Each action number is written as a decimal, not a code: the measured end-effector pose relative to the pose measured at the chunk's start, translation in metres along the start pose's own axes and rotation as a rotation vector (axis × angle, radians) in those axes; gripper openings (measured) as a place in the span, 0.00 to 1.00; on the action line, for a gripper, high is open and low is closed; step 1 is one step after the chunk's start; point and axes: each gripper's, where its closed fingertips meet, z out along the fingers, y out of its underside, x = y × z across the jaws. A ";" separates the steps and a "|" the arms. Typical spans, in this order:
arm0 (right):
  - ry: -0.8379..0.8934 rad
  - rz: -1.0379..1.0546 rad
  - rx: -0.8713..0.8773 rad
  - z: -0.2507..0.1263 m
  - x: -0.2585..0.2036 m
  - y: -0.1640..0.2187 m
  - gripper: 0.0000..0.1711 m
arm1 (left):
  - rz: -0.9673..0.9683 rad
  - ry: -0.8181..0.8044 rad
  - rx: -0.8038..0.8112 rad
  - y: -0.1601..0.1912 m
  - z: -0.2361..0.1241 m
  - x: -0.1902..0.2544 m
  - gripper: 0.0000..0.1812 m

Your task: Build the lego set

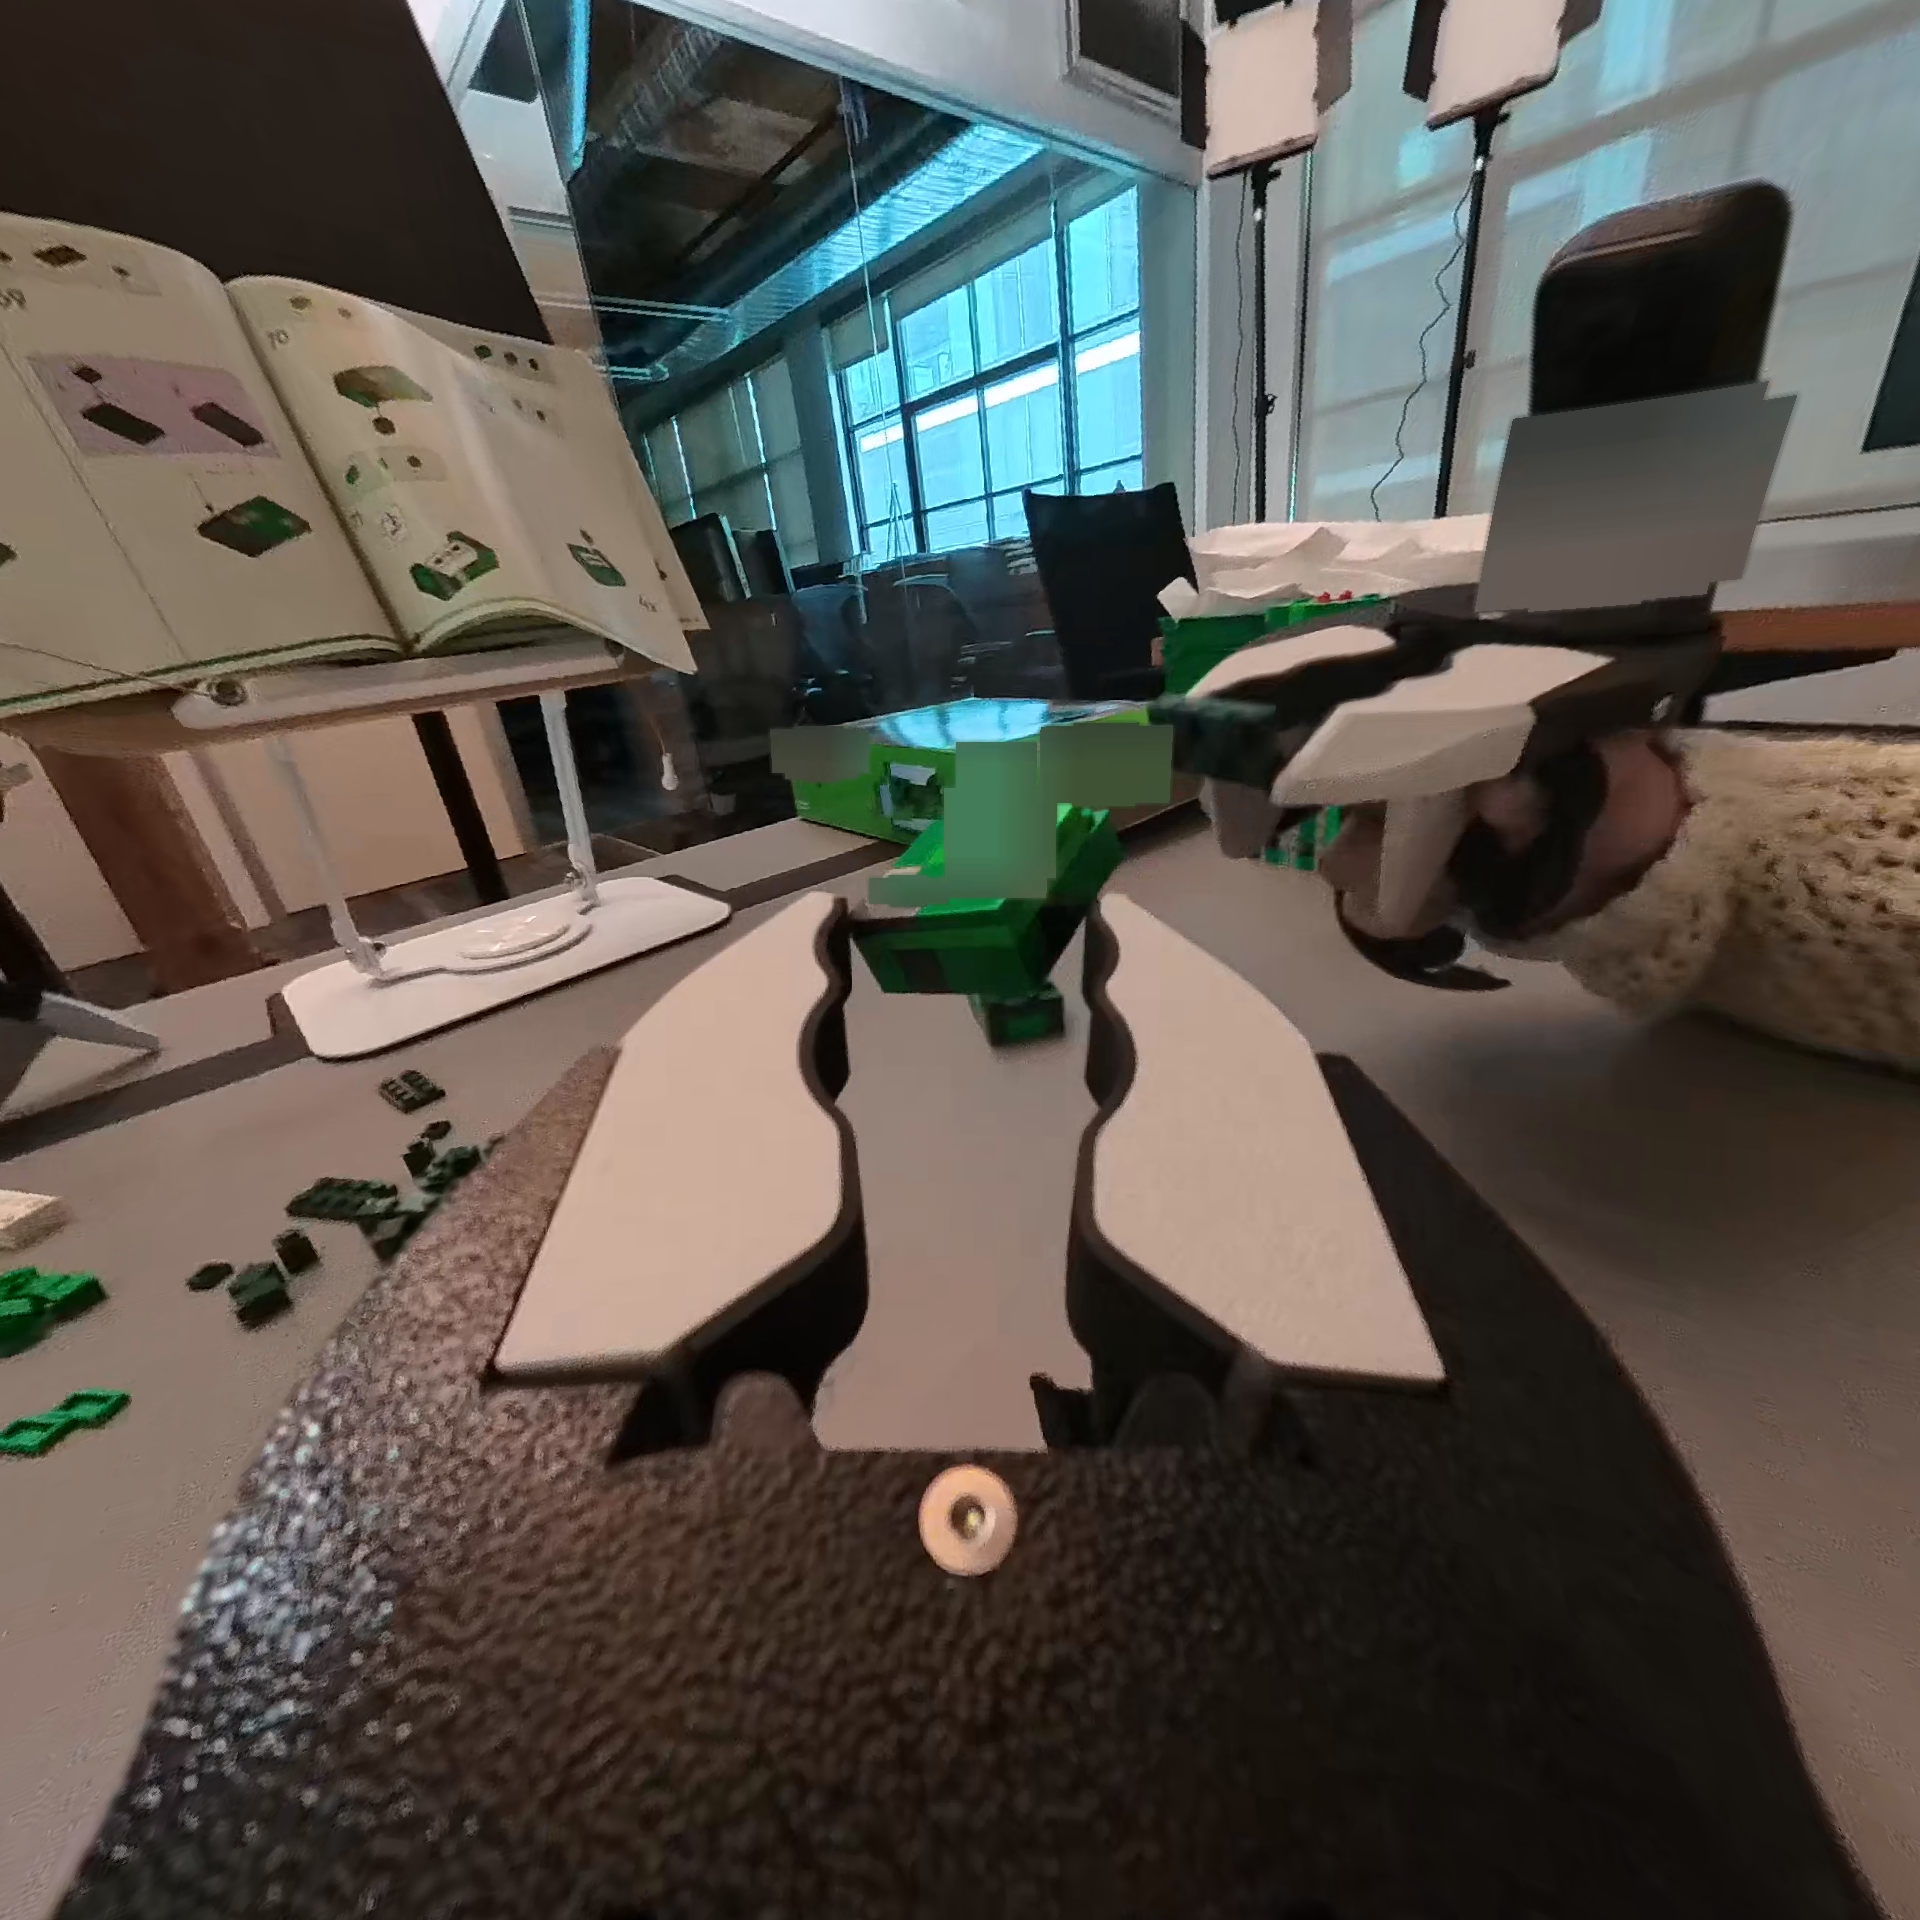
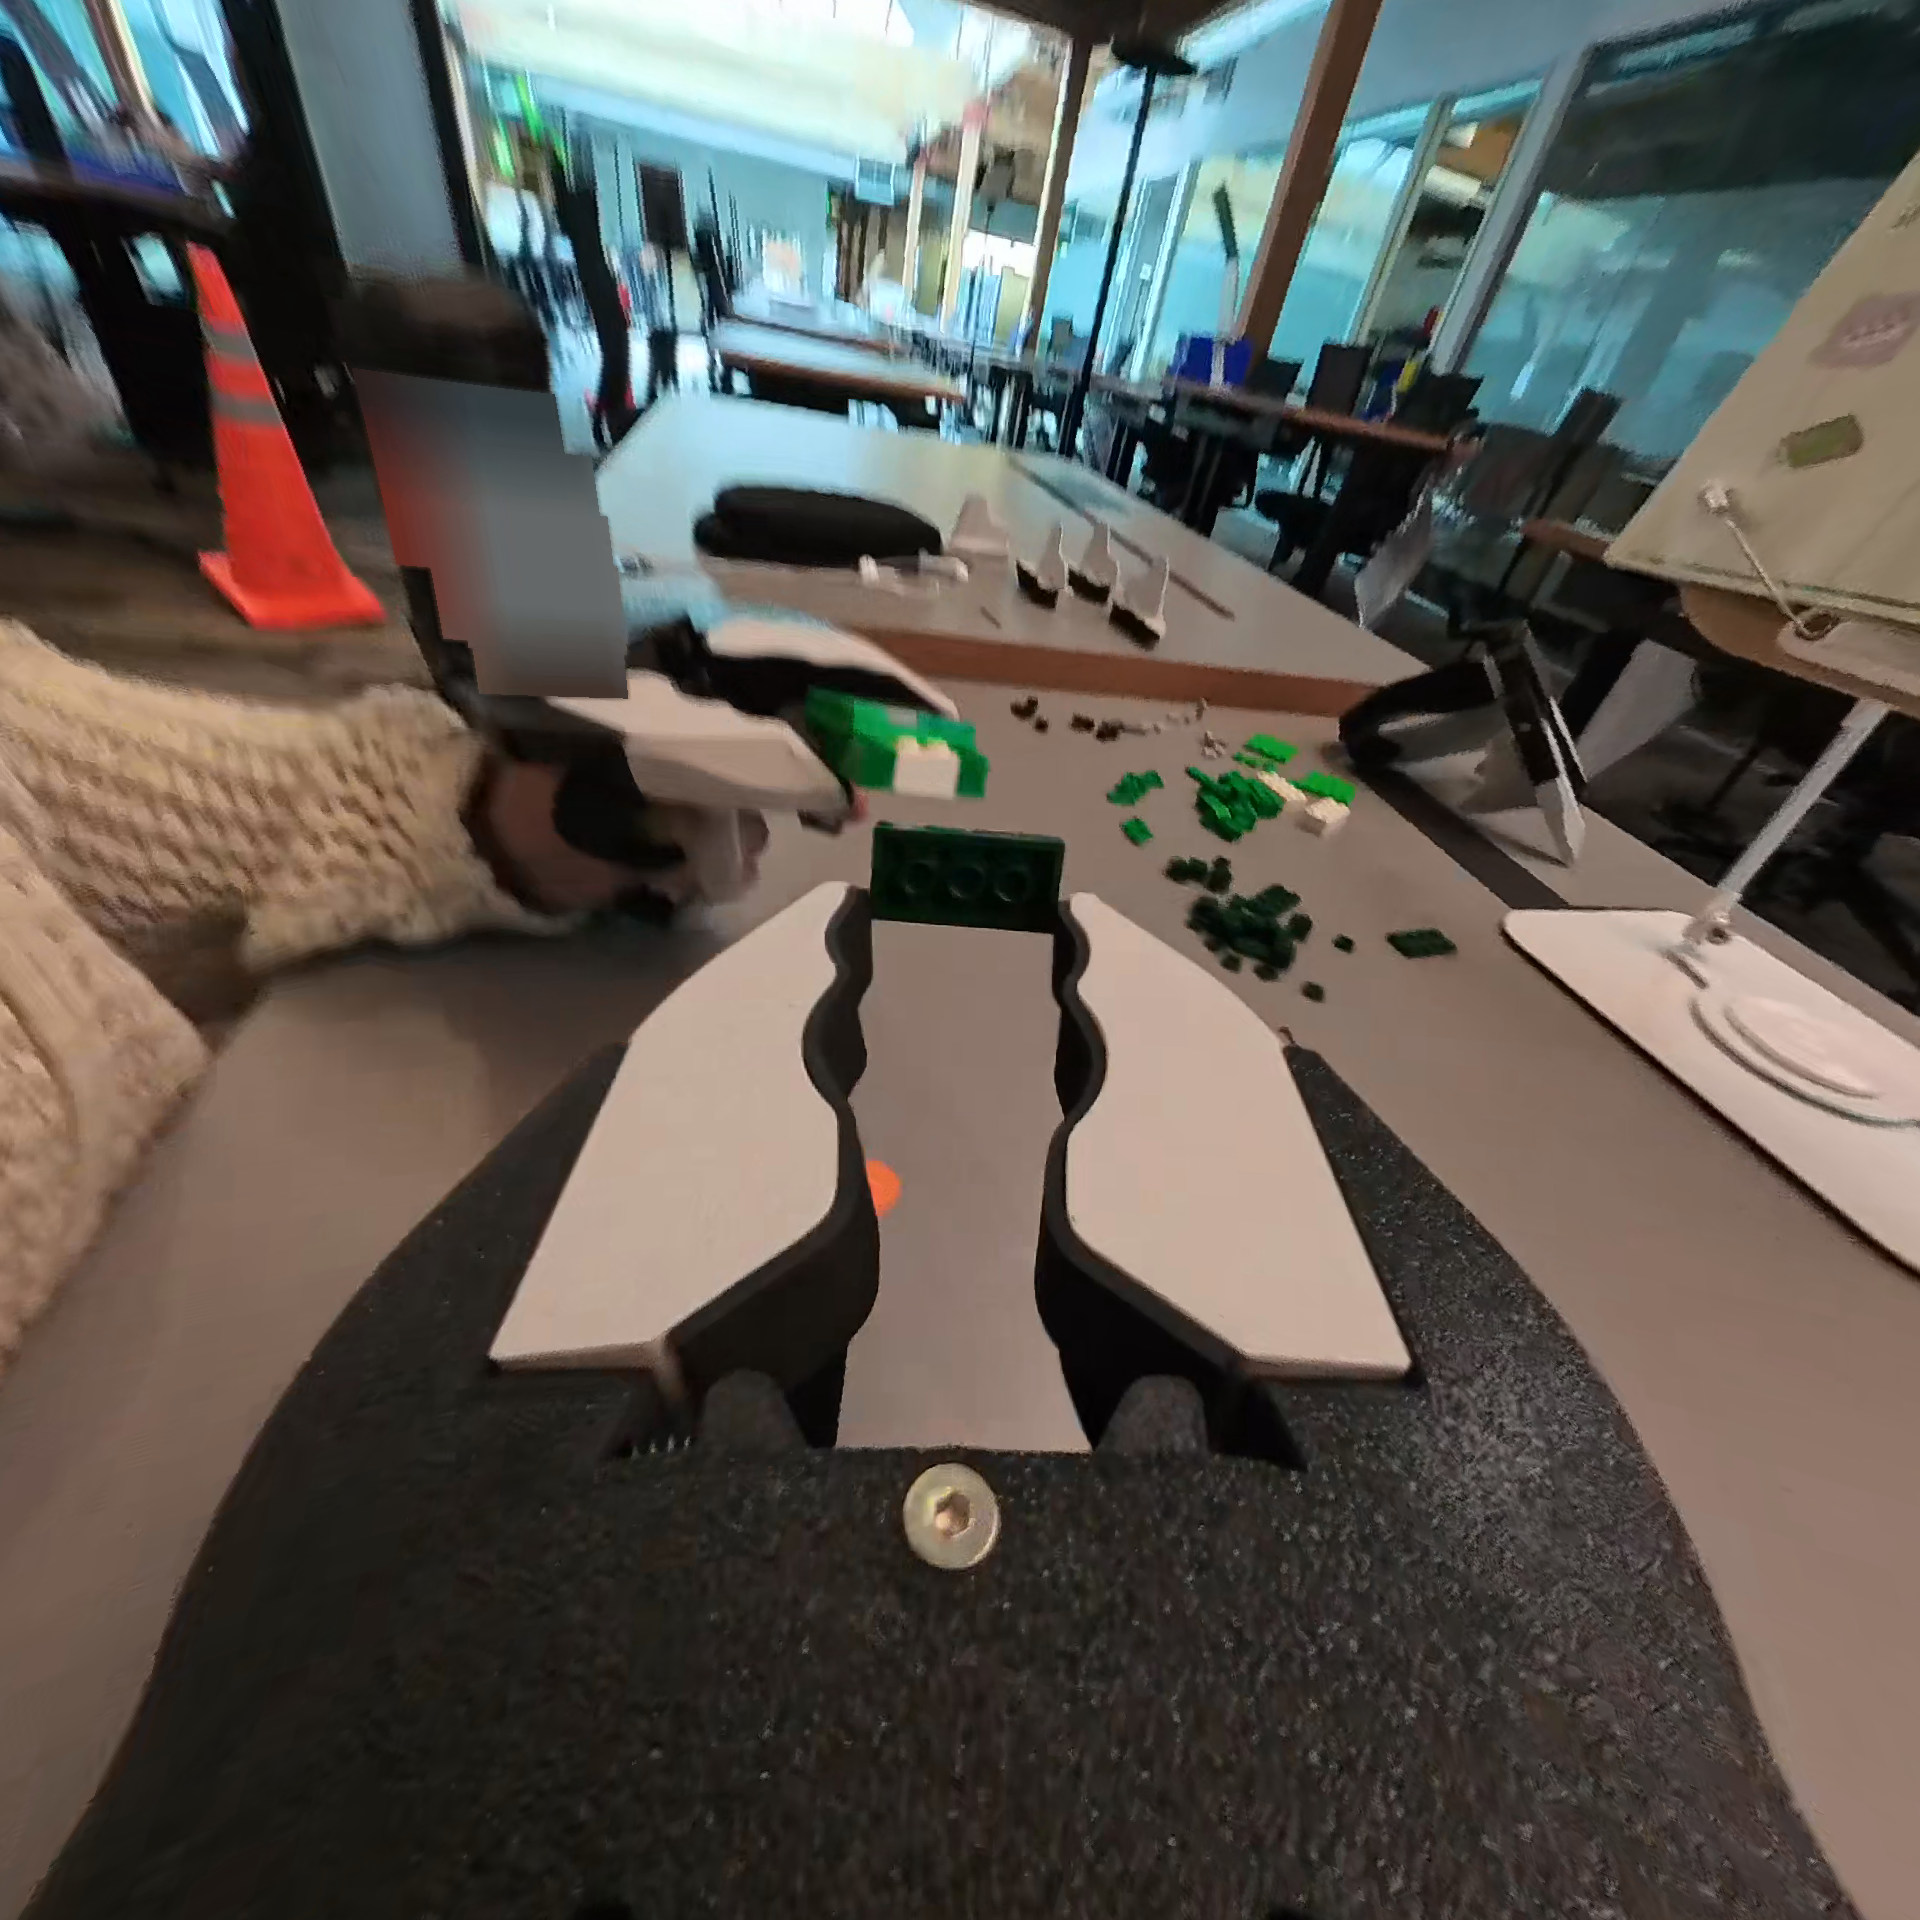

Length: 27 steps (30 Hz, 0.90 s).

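Observation:
My left gripper (image 1: 966, 920) is shut on a bright green lego assembly (image 1: 956, 956) and holds it above the grey table (image 1: 1558, 1195). The assembly has white bricks on it in the right wrist view (image 2: 904, 743), where the left gripper (image 2: 883, 743) shows at the left. My right gripper (image 2: 961, 914) is shut on a flat dark green plate (image 2: 966, 878), studs facing the camera. In the left wrist view the right gripper (image 1: 1231, 743) holds this plate (image 1: 1216, 727) a little above and to the right of the assembly, apart from it.
An open instruction booklet (image 1: 312, 468) rests on a stand with a white base (image 1: 499, 956) (image 2: 1714, 1018). Loose dark green pieces (image 2: 1247, 920) (image 1: 353, 1205) and bright green and white pieces (image 2: 1247, 800) lie on the table. A green box (image 1: 883, 769) stands behind. Cream knit sleeves (image 1: 1766, 914) (image 2: 260, 810) hold the grippers.

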 end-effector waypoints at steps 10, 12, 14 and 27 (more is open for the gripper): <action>-0.030 0.154 0.076 0.004 0.003 -0.006 0.19 | 0.132 -0.040 -0.539 0.072 0.000 -0.012 0.24; -0.047 0.163 0.084 0.005 0.001 -0.005 0.19 | 0.179 -0.019 -0.618 0.086 -0.002 -0.011 0.24; -0.060 0.170 0.085 0.007 0.001 -0.004 0.19 | 0.204 0.012 -0.678 0.095 -0.004 -0.009 0.24; -0.155 0.352 0.214 0.012 -0.007 -0.014 0.19 | 0.257 -0.014 -0.570 0.068 -0.011 -0.002 0.32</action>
